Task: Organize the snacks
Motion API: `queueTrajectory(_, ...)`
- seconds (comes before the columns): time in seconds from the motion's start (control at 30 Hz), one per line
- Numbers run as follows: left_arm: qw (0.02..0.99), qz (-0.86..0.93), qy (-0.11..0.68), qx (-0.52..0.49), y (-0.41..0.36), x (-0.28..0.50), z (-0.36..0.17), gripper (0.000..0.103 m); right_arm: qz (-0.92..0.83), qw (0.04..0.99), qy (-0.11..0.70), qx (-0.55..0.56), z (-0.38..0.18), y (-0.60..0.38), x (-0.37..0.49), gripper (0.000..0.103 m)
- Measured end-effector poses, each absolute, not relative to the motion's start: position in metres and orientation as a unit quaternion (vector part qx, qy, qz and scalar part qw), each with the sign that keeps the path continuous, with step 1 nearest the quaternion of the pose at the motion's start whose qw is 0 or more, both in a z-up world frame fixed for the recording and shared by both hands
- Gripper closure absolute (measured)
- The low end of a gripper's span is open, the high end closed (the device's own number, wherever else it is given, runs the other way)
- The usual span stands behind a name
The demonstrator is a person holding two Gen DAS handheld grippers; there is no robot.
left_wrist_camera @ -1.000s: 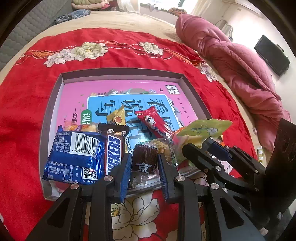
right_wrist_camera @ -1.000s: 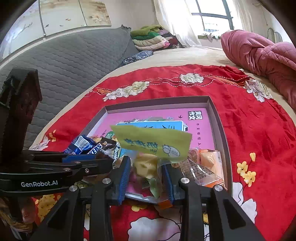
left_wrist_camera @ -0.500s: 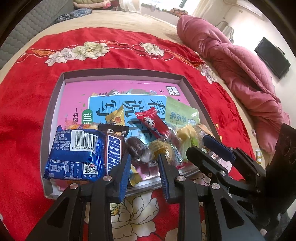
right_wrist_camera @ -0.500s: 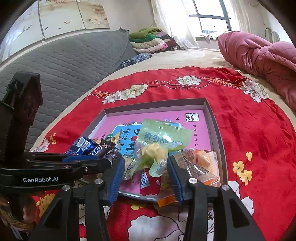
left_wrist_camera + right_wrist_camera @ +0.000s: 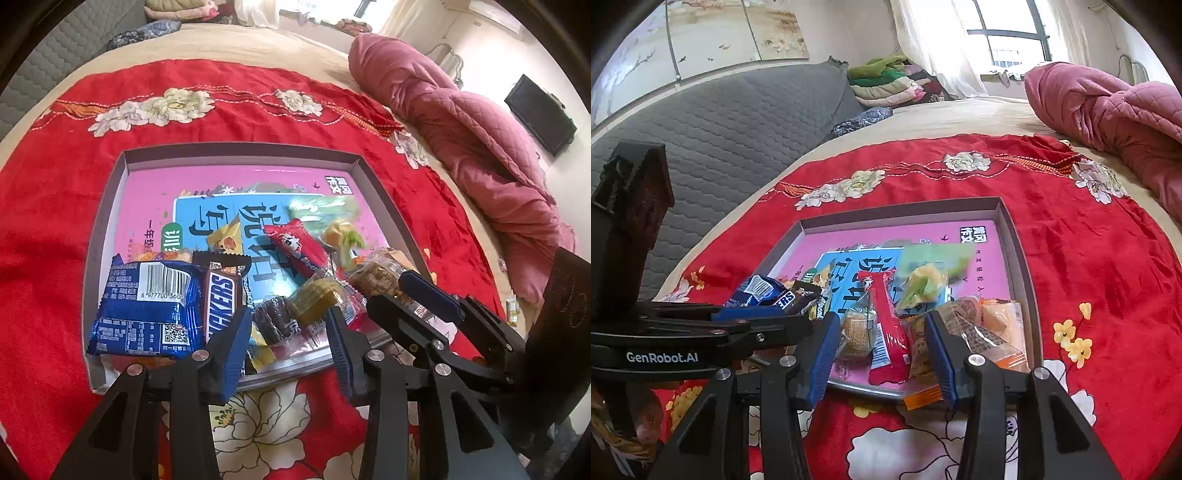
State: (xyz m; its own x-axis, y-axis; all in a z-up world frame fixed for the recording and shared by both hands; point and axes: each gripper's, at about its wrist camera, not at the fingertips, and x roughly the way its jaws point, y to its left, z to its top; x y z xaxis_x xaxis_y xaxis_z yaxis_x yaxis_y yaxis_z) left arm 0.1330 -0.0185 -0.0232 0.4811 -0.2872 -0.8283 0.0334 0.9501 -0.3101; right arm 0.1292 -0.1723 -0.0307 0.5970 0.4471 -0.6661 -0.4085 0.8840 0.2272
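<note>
Left wrist view puts your left tool (image 5: 286,332) low at the near rim of the shallow grey cardboard tray (image 5: 236,150) lined with a pink printed sheet, on the red flowered bedspread (image 5: 55,177). Its jaws have just been opening: they stand apart, and the small dark-brown wrapped sweet (image 5: 275,321) lies loose between them inside the tray's near edge, no pad pressing it. That reads as a release, the sweet let go where the other snacks already gather.

Along that same near edge of the tray you have a blue foil packet with a barcode (image 5: 147,306), with a brown Snickers bar (image 5: 221,304) just beside it. A red stick-shaped wrapper (image 5: 297,247) lies a little further in, and beyond it a pale green bag with a yellow piece inside (image 5: 334,225), blurred as if not yet settled.

Your right tool (image 5: 879,349) is also parted and holds nothing; its jaws widened a moment ago, with the red wrapper and a round biscuit in clear film (image 5: 857,334) lying in the tray beyond its gap. Both tools sit side by side at the tray's near rim, which explains why the pile crowds there while the tray's far half is bare.
</note>
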Motion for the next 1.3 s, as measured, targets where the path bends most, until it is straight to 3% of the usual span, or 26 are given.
queueTrajectory(0.23, 0.857, -0.091, 0.491, -0.125, -0.017, 0.13, -0.014, 0.05, 0.232, 0.899, 0.37, 0.03, -0.025, -0.177, 0.127, 0.056)
queueTrajectory(0.33, 0.86, -0.089, 0.487, -0.124, -0.015, 0.128, -0.009, 0.049, 0.225, 0.904, 0.362, 0.035, -0.02, -0.181, 0.126, 0.044)
queueTrajectory(0.53, 0.871, -0.074, 0.473, -0.112, -0.015, 0.117, 0.005, 0.042, 0.205, 0.915, 0.345, 0.032, -0.007, -0.187, 0.118, 0.041)
queueTrajectory(0.6, 0.878, -0.066, 0.463, -0.104, -0.016, 0.108, 0.011, 0.04, 0.199, 0.919, 0.338, 0.029, -0.002, -0.19, 0.112, 0.036)
queueTrajectory(0.67, 0.881, -0.056, 0.459, -0.097, -0.018, 0.099, 0.016, 0.037, 0.189, 0.923, 0.333, 0.03, 0.003, -0.193, 0.104, 0.025)
queueTrajectory(0.87, 0.886, -0.029, 0.452, -0.096, -0.015, 0.069, 0.025, 0.029, 0.161, 0.93, 0.331, 0.014, 0.015, -0.197, 0.079, 0.014)
queueTrajectory(1.3, 0.871, -0.005, 0.481, -0.102, -0.016, 0.029, 0.005, 0.028, 0.123, 0.92, 0.371, -0.019, 0.008, -0.199, 0.038, 0.009)
